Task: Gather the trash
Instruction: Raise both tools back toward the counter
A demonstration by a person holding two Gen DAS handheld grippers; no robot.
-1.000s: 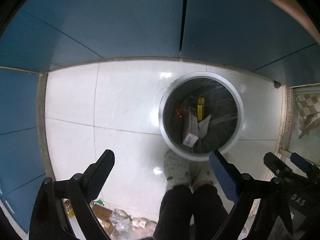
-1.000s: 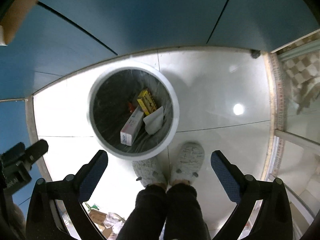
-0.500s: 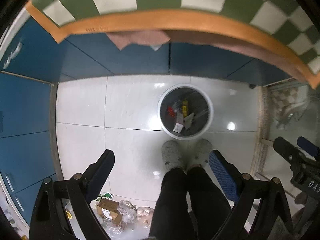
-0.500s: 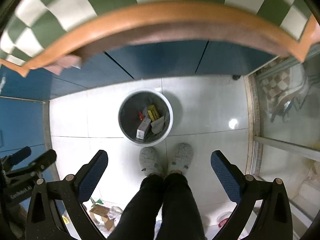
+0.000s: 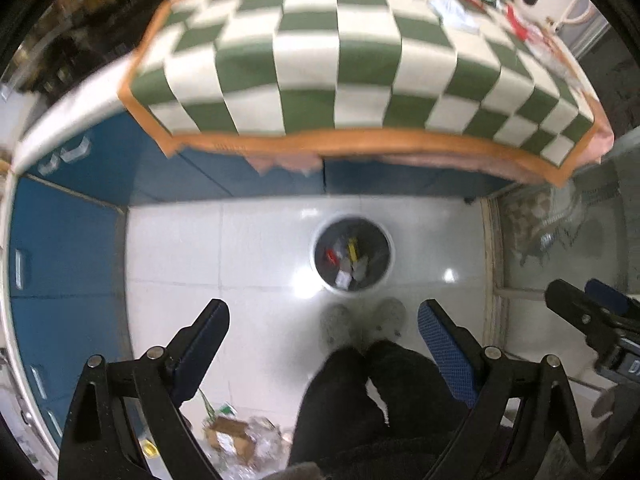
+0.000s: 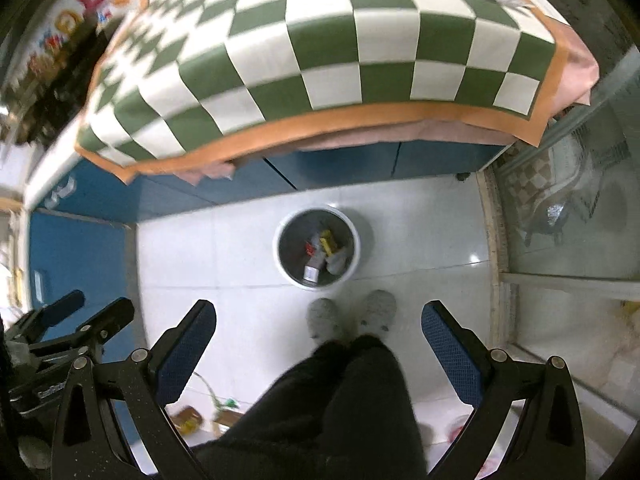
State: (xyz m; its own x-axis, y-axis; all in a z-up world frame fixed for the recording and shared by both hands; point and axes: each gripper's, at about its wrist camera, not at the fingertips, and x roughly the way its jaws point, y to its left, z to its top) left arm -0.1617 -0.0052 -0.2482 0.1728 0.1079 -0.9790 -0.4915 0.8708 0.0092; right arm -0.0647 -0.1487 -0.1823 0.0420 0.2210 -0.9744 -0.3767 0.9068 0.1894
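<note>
I have lifted both grippers high above the bin (image 5: 352,258); left gripper (image 5: 323,330) and right gripper (image 6: 319,330) gape wide, empty. Tabletop wrappers (image 5: 452,10) look light, crinkly; I'd pinch an edge.

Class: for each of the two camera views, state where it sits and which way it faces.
Left wrist: on the left gripper, facing down at the trash bin; its fingers and the person's legs show.
Right wrist: on the right gripper, facing down likewise; fingers and legs show.
Shared: bin, slippers, checkered tablecloth.
</note>
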